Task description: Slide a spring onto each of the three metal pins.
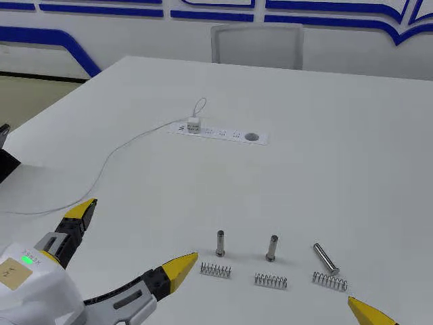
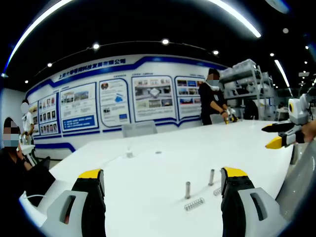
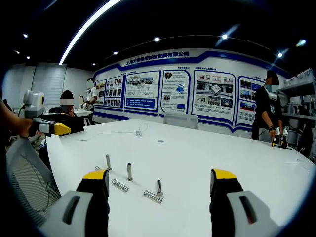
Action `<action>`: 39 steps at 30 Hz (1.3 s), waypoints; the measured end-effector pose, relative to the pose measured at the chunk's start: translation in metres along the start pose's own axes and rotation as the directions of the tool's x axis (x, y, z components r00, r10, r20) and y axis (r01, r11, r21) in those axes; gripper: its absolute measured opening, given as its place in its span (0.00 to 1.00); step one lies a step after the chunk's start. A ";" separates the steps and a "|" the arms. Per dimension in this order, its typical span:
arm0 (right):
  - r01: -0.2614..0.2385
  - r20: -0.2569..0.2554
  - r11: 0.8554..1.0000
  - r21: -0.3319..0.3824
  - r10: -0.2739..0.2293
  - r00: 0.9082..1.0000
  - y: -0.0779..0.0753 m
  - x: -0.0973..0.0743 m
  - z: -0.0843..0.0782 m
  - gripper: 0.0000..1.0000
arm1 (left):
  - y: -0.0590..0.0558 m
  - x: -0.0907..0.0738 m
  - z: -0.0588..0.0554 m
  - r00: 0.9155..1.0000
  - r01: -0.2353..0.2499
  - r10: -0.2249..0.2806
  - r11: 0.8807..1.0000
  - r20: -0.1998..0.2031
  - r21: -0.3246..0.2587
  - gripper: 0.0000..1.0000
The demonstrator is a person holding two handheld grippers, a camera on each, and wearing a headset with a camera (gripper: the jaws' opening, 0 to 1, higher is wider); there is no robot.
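Note:
Three metal pins are near the front of the white table [image 1: 304, 101]. Two stand upright, the left pin [image 1: 220, 242] and the middle pin [image 1: 272, 248]. The right pin [image 1: 325, 258] looks to lie slanted. A loose spring lies in front of each: left spring [image 1: 215, 270], middle spring [image 1: 270, 280], right spring [image 1: 329, 281]. My left gripper [image 1: 134, 237] hovers open, left of the pins, holding nothing. Its own view shows two pins [image 2: 187, 189] between its jaws. One yellow fingertip [image 1: 369, 313] of my right gripper shows at bottom right. The right gripper [image 3: 159, 174] is open and faces the pins [image 3: 129, 171].
A white power strip [image 1: 218, 133] with a plugged charger [image 1: 193, 124] lies mid-table, and its cable trails to the left edge. A grey chair [image 1: 257, 44] stands at the far side. Several people [image 2: 212, 96] are in the room behind.

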State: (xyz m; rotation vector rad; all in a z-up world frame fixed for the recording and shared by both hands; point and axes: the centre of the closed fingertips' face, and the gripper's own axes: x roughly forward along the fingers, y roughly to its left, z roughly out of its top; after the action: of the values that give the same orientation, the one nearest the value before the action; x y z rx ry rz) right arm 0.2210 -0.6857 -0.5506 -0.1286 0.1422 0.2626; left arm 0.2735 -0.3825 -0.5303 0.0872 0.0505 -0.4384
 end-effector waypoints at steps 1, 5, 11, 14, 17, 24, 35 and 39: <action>0.002 -0.001 1.000 0.001 -0.002 1.000 0.000 0.000 0.000 0.85 | 0.000 0.000 0.000 1.000 0.001 -0.001 1.000 -0.001 0.000 1.00; 0.011 -0.005 1.000 0.014 -0.011 1.000 -0.003 0.000 -0.002 0.85 | 0.001 0.001 -0.001 1.000 0.000 0.000 1.000 -0.003 0.004 1.00; 0.010 -0.014 1.000 0.009 -0.010 1.000 -0.002 0.000 -0.004 0.85 | -0.001 0.002 -0.002 1.000 0.006 -0.006 1.000 -0.009 0.005 1.00; 0.009 -0.019 1.000 0.016 -0.009 1.000 -0.002 0.000 -0.005 0.85 | -0.004 0.002 -0.003 1.000 0.016 -0.016 1.000 -0.017 0.013 1.00; 0.009 -0.024 1.000 0.023 -0.009 1.000 -0.002 0.000 -0.006 0.84 | -0.005 0.002 -0.004 1.000 0.020 -0.020 1.000 -0.019 0.016 1.00; 0.021 -0.046 0.999 0.029 -0.020 0.999 -0.005 0.000 -0.010 0.85 | -0.001 0.000 -0.005 1.000 0.007 -0.006 1.000 -0.029 0.019 0.98; -0.004 -0.108 0.999 0.047 0.009 0.994 -0.001 0.003 -0.021 0.74 | -0.003 0.003 -0.008 0.999 0.017 -0.016 1.000 -0.045 0.015 0.98; -0.026 -0.130 0.999 0.042 0.031 0.991 0.004 0.004 -0.025 0.71 | -0.006 0.004 -0.009 0.998 0.031 -0.030 0.999 -0.051 0.018 0.98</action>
State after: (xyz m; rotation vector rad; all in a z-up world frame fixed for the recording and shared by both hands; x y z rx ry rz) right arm 0.2208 -0.6844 -0.5760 -0.1039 0.2798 0.2798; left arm 0.2743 -0.3887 -0.5403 0.1159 0.0980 -0.4670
